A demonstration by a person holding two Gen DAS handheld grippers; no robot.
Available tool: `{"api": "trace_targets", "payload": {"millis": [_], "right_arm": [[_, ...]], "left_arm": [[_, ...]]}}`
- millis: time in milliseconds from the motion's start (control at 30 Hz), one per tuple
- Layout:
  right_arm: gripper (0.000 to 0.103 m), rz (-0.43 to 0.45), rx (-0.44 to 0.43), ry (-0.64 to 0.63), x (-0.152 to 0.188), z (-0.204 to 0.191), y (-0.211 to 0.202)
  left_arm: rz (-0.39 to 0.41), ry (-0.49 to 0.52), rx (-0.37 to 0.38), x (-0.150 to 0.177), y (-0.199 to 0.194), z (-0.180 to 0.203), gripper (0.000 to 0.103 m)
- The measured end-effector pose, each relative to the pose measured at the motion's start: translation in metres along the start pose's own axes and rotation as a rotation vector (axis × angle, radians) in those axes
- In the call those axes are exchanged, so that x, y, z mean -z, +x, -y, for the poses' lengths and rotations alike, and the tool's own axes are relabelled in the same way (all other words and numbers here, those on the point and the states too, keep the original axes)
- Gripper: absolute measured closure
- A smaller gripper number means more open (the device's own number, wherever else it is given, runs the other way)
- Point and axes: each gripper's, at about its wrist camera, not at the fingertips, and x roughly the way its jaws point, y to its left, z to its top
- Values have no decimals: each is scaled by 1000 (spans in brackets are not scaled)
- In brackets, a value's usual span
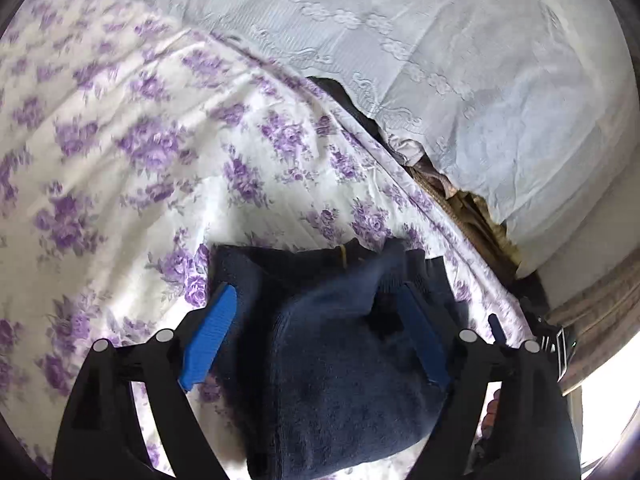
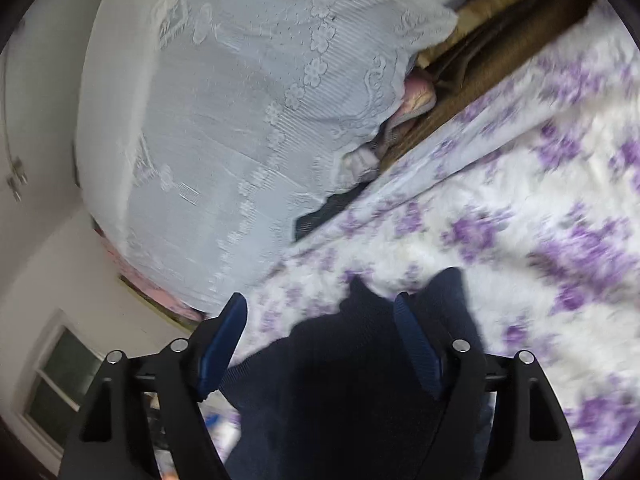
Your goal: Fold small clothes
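Note:
A dark navy knitted garment [image 1: 340, 380] lies folded in a thick bundle on the white bedsheet with purple flowers [image 1: 140, 160]. My left gripper [image 1: 316, 292] stands open over it, blue fingers [image 1: 212, 336] spread wide to either side of the bundle and not pressing on it. In the right wrist view the same navy garment [image 2: 340, 380] fills the space between the spread blue fingers [image 2: 224, 344] of my right gripper [image 2: 320, 300], which is also open. The cloth's far edge rises in two peaks just past the fingertips. That view is blurred.
A pale blue lace cover [image 1: 440, 60] drapes over a bulky heap along the far side of the bed. A dark gap with brown and pink fabric [image 2: 480, 52] runs between it and the floral sheet [image 2: 560, 220]. A window [image 2: 60, 380] and white wall lie lower left.

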Motion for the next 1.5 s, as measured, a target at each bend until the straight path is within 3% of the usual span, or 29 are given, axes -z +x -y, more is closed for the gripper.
{"api": "trace_targets", "payload": {"millis": [67,200,300,400,433,567,767,933,1000,1033,1067,1233,1400,1500], "right_arm": [[26,-21,63,-11,5,4,3],[19,-52,80,16,7,15,10],[16,-62,71,15,9,16,13],[16,-67,63,6,12,13,10],[16,-64,58,10,11,12,9],[16,-56,39,31,9,12,4],[16,-57,29,22,11,8,-7],[16,-61,42,1,15,7,-18],[16,-71,57,3,18,11,-20],[16,-79,68,4,21,13,-21],[16,-86,79,3,23,14,-22],[16,-104,94,-6,32,16,-30],[16,-109,104,-15,35,10,-33],[17,-97,112,-56,35,0,-36]], "left_arm": [[-5,1,0,1,2,2,23],[-34,-12,-37,3,15,-6,23],[-88,-59,30,5,22,-13,23],[-99,-19,31,10,23,-4,23],[-104,-9,32,11,24,-2,24],[-156,8,48,21,29,2,44],[-170,-20,-23,34,28,-10,48],[-160,-6,-1,39,20,-9,49],[-169,17,8,43,22,-5,69],[-177,23,6,44,24,-4,90],[-182,19,0,46,23,-5,94],[-199,-29,56,67,-4,-11,97],[-221,-46,34,84,-9,-26,95],[-182,-13,11,82,-19,-19,91]]}}
